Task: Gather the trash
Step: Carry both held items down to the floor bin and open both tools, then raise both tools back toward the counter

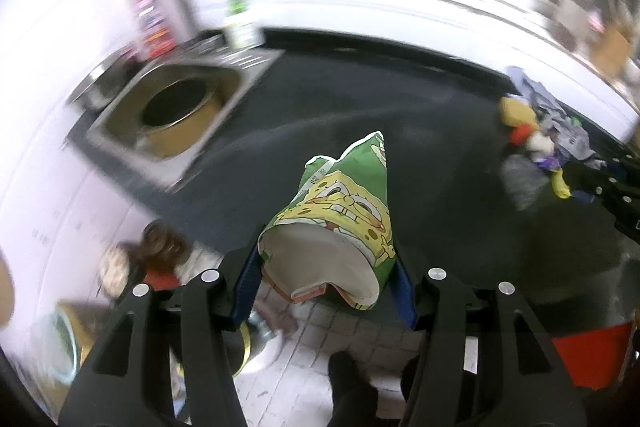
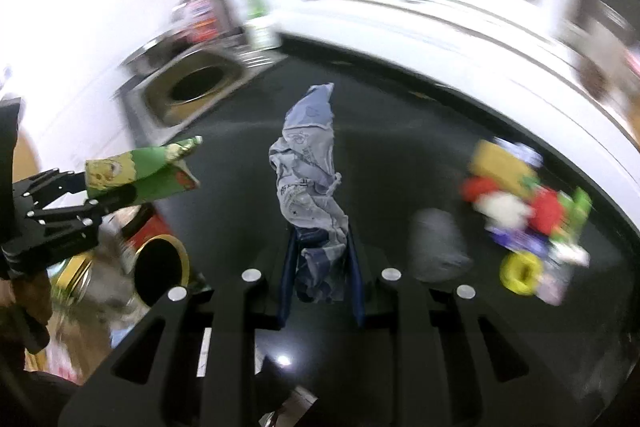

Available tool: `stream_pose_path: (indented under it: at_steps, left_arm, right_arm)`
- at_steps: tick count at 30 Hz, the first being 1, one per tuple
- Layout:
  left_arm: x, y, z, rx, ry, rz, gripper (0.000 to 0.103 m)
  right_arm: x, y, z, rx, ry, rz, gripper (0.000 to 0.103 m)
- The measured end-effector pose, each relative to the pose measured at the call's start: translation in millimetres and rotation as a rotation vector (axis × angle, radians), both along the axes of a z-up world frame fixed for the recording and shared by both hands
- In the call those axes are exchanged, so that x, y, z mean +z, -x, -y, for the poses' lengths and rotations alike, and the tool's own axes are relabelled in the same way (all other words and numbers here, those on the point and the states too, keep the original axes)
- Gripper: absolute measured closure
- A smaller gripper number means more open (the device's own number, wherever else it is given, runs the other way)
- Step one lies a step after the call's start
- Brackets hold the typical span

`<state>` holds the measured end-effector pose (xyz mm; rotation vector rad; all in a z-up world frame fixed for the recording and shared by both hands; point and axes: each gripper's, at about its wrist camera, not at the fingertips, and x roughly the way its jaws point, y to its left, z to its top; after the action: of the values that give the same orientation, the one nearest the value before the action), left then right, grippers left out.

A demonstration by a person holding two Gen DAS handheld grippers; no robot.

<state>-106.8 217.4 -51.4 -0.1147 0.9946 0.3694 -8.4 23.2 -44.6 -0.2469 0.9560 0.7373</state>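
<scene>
Left wrist view: left gripper (image 1: 326,267) is clamped on a green cartoon-print carton (image 1: 340,211), opened end toward the camera, held above the edge of the dark countertop (image 1: 360,99). Sink (image 1: 176,107) at 10 o'clock, remaining trash pile (image 1: 540,135) at 3 o'clock on the counter, red bin (image 1: 588,355) at 4 o'clock below the counter edge. Frame is motion-blurred. Right wrist view: right gripper (image 2: 322,267) pinches a crumpled pale-blue wrapper (image 2: 310,163) that stands up limp between the pads; carton and left gripper (image 2: 90,205) show at 9 o'clock, pile (image 2: 524,211) at 3 o'clock, a grey lump (image 2: 436,247) just beside it. An open gold-rimmed container (image 2: 160,267) sits at 8 o'clock, below counter level. Risks, my read: the wrapper grip is on thin floppy film, so a fast swing could slip it out; carton is squeezed near its open end and may collapse or rotate; release off-centre drops either piece on the floor.
</scene>
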Motion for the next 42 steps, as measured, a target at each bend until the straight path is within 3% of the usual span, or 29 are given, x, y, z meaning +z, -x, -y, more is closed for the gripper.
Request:
stream_pose_path:
  at_steps: [7, 14, 19, 24, 25, 26, 27, 28, 32, 36, 42]
  left_arm:
    - [-24.6, 95.7, -77.2, 0.264, 0.019, -0.045, 0.049]
    - [-94.2, 187.7, -148.6, 0.495, 0.103, -0.126, 0.049]
    - [-160.3, 220.4, -185.6, 0.554, 0.178, -0.146, 0.049]
    - [-219.6, 232.2, -211.5, 0.565, 0.221, -0.164, 0.048]
    - [-228.7, 233.0, -216.1, 0.571, 0.228, -0.159, 0.048]
    - [-236.2, 233.6, -219.9, 0.572, 0.231, -0.157, 0.043]
    - [-245.9, 235.8, -224.2, 0.568, 0.226, -0.177, 0.035]
    - [-251.9, 237.1, -226.7, 0.57, 0.222, -0.193, 0.02]
    - [-260.8, 243.4, -235.7, 0.587, 0.237, -0.199, 0.018]
    - [-246.2, 245.2, -232.2, 0.575, 0.208, -0.21, 0.018]
    - [-182.8, 215.0, -202.7, 0.497, 0.15, -0.199, 0.01]
  right_arm:
    - [-26.9, 60.2, -139.5, 0.325, 0.0, -0.064, 0.079]
    - [-87.0, 135.2, -265.7, 0.58, 0.049, -0.196, 0.079]
    - [-143.6, 175.8, -333.4, 0.659, 0.117, -0.272, 0.079]
    - [-195.7, 190.5, -382.0, 0.69, 0.189, -0.314, 0.079]
    - [-201.0, 194.2, -388.0, 0.689, 0.194, -0.314, 0.079]
    - [-208.0, 196.2, -395.7, 0.692, 0.202, -0.323, 0.067]
    - [-213.8, 194.9, -399.7, 0.694, 0.214, -0.335, 0.053]
    - [-220.9, 193.4, -405.6, 0.685, 0.228, -0.346, 0.024]
    - [-231.3, 183.9, -407.7, 0.668, 0.234, -0.362, 0.022]
    - [-218.3, 181.9, -395.5, 0.662, 0.229, -0.342, 0.022]
    - [-134.8, 144.5, -318.4, 0.569, 0.136, -0.253, 0.016]
